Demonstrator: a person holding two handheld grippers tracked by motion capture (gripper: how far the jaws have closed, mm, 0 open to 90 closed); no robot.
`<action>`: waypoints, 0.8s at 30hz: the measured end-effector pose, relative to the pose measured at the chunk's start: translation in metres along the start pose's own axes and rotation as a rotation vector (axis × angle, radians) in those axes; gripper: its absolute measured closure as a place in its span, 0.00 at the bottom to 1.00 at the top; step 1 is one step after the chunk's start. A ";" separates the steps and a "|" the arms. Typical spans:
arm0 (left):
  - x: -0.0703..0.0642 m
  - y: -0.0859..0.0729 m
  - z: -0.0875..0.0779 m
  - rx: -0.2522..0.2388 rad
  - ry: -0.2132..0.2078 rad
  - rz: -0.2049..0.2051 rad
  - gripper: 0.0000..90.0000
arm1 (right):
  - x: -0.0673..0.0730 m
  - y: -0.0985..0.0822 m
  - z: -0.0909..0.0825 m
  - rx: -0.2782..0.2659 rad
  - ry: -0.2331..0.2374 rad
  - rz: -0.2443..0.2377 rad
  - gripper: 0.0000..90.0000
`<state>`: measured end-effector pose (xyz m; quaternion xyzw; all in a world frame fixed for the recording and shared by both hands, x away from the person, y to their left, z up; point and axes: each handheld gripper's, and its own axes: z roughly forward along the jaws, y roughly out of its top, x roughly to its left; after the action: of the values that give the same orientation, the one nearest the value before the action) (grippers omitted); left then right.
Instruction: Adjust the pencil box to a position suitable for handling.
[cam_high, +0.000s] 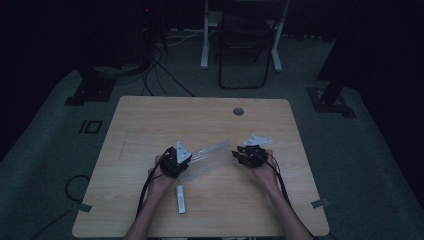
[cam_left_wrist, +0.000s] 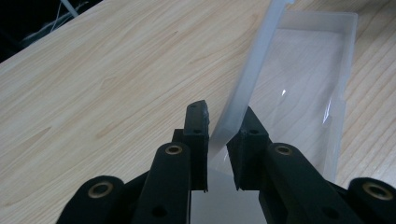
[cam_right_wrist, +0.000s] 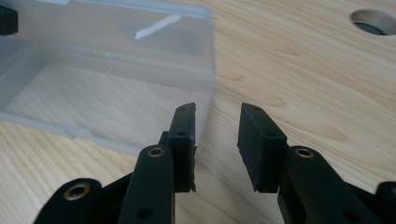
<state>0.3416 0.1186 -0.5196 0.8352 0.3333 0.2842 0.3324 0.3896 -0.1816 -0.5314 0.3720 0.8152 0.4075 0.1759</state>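
**Clear box held at one end, other end free**

Dim room, dark floor, cables and a chair beyond the pale wooden tabletop (cam_high: 150, 120). Clear plastic box (cam_high: 207, 157) near the middle, long axis running between both hands. Left tongs (cam_left_wrist: 223, 135) narrow, pinching the box's wall at its near end. Right tongs (cam_right_wrist: 217, 135) wide apart, holding nothing, just beside the box's far end. Small white tube (cam_high: 180, 199) nearer the person than the box. Box contents hard to make out; tube label unreadable.

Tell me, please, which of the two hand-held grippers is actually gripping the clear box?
The left hand-held gripper: its jaws pinch a wall of the clear box. The right hand-held gripper is open beside the box's end, gripping nothing.
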 end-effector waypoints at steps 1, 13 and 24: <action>0.001 -0.001 -0.001 0.000 0.001 0.003 0.88 | -0.001 -0.001 -0.003 0.002 -0.004 0.001 0.73; 0.020 -0.016 -0.013 0.007 0.039 -0.006 0.90 | -0.015 -0.029 -0.029 0.028 -0.054 -0.002 0.71; 0.039 -0.031 -0.027 0.014 0.079 -0.048 0.86 | -0.016 -0.062 -0.053 0.054 -0.084 0.002 0.66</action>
<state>0.3356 0.1752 -0.5163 0.8173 0.3682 0.3067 0.3198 0.3403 -0.2459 -0.5492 0.3943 0.8175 0.3695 0.1993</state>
